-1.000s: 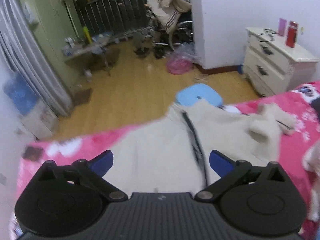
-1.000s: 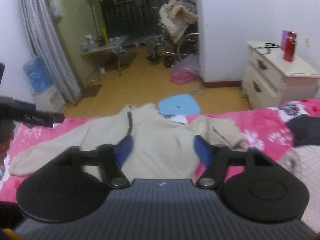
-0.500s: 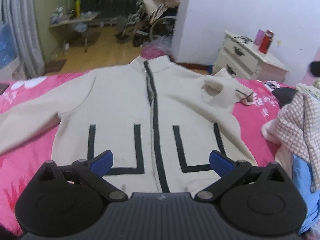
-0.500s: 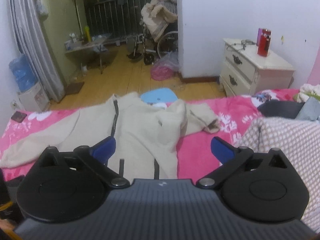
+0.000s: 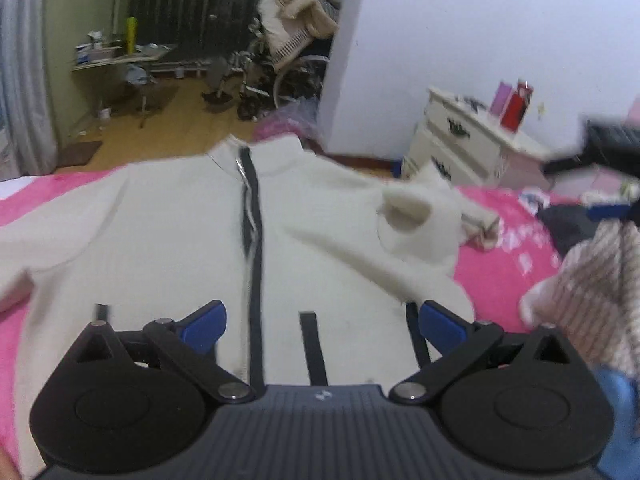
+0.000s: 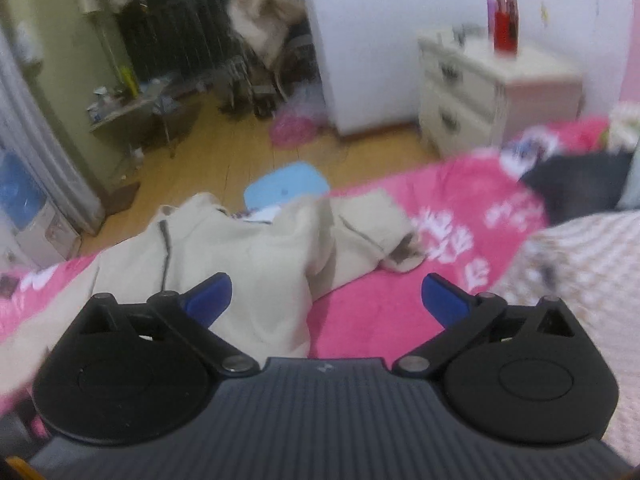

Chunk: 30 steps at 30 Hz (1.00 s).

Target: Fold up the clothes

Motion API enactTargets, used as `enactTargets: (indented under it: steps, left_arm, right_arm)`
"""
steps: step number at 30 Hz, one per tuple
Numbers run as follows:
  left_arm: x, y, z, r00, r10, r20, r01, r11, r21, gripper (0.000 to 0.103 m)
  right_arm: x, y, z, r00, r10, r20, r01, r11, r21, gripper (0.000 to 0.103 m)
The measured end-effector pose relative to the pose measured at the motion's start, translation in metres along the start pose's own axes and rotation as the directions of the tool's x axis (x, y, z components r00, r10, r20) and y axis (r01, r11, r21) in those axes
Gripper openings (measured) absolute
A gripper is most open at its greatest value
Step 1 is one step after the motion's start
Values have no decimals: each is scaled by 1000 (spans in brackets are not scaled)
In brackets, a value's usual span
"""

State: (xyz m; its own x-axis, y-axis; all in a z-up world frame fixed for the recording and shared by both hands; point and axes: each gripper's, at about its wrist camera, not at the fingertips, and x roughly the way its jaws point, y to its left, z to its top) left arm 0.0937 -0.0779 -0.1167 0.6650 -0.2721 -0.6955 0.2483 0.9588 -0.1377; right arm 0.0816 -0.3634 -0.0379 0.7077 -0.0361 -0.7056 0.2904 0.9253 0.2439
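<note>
A cream fleece jacket [image 5: 168, 240] with a dark zip and dark pocket trim lies front up on the pink bedspread [image 5: 504, 272]. Its right sleeve [image 5: 416, 220] is bunched up near the shoulder. My left gripper [image 5: 320, 326] hovers open over the jacket's lower front, nothing between its blue pads. In the right wrist view the same jacket [image 6: 248, 256] lies ahead to the left, its crumpled sleeve [image 6: 376, 240] at centre. My right gripper [image 6: 324, 300] is wide open above the jacket's right edge and the bare bedspread [image 6: 460, 216], holding nothing.
A checked garment [image 5: 592, 292] is heaped at the right of the bed, with a dark garment [image 6: 576, 188] behind it. A white nightstand [image 6: 492, 92] with a red bottle [image 6: 506, 24] stands beyond. A blue stool [image 6: 286, 188] sits on the wooden floor past the bed's edge.
Both grippers have dropped toward the bed. The left view has closed in on the jacket's front. The right gripper's jaws have widened and it has shifted right, toward the bunched sleeve.
</note>
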Motion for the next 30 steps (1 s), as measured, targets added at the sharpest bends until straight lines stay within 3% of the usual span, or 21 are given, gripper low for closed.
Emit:
enactTargets:
  steps: [4, 6, 10, 13, 15, 16, 17, 18, 20, 24, 27, 30]
  left_arm:
    - [33, -6, -12, 999, 32, -43, -29, 996, 82, 99]
    - [47, -5, -15, 997, 30, -71, -23, 995, 92, 97]
    - [66, -5, -20, 994, 12, -110, 0, 994, 107, 97]
    - [78, -6, -25, 988, 15, -152, 2, 993, 114, 97]
    - [85, -6, -28, 985, 22, -173, -1, 993, 121, 97]
    - [87, -7, -30, 985, 31, -171, -8, 991, 134, 97]
    - [89, -9, -31, 985, 41, -169, -16, 989, 149, 97]
    - [91, -10, -32, 985, 51, -166, -23, 986, 166, 98]
    - [94, -13, -35, 984, 77, -161, -45, 981, 190, 98]
    - [95, -14, -37, 983, 94, -160, -60, 977, 203, 98]
    - [96, -14, -35, 979, 103, -174, -69, 979, 191, 99]
    - [95, -14, -34, 977, 110, -182, -74, 978, 195, 99]
  right_arm:
    - [80, -37, 32, 994, 29, -110, -1, 968, 251, 102]
    - [113, -50, 47, 993, 21, -116, 15, 953, 301, 102]
    - [182, -64, 71, 983, -9, -186, 55, 969, 243, 102]
    - [229, -72, 70, 961, 11, -277, 49, 977, 206, 100]
    - [245, -72, 64, 950, 31, -311, 38, 977, 211, 82]
    - [245, -69, 61, 951, 26, -307, 36, 980, 196, 76]
    - [242, -65, 59, 955, 16, -295, 35, 985, 167, 60]
    - [240, -60, 58, 957, 13, -291, 27, 990, 135, 37]
    - [227, -61, 62, 964, 36, -264, -2, 992, 126, 20]
    - [180, -75, 84, 989, 85, -124, -60, 979, 194, 17]
    - [136, -95, 102, 998, 58, -2, -56, 967, 250, 17]
    - [96, -116, 118, 994, -2, 107, -31, 953, 301, 17]
